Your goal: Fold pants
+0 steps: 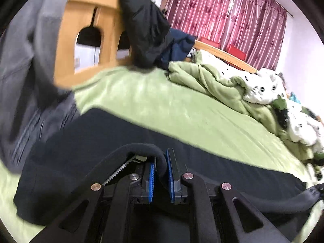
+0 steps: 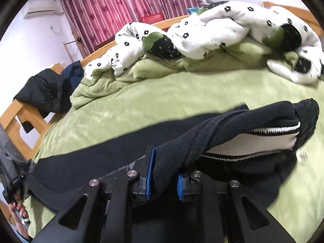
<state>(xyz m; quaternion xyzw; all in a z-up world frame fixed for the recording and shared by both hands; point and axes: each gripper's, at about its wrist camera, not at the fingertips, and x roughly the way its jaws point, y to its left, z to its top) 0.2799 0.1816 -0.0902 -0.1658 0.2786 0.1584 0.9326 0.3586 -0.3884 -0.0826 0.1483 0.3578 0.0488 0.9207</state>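
Note:
Black pants (image 1: 113, 133) lie stretched across the green bed sheet (image 1: 162, 97). My left gripper (image 1: 161, 174) is shut on a rolled black edge of the pants, which loops over its blue pads (image 1: 150, 180). In the right wrist view the pants (image 2: 97, 149) run left to right, and their waistband (image 2: 279, 133) with white lining and zigzag stitching is lifted at the right. My right gripper (image 2: 165, 178) is shut on a thick fold of that black cloth, squeezed between its blue pads (image 2: 148, 182).
A rumpled green blanket and white flowered quilt (image 2: 202, 34) fill the far side of the bed. Dark jackets (image 1: 145, 30) hang over the wooden bed end (image 1: 91, 20). Pink curtains (image 1: 232, 20) cover the back wall. A hand (image 2: 18, 212) with the other gripper shows at lower left.

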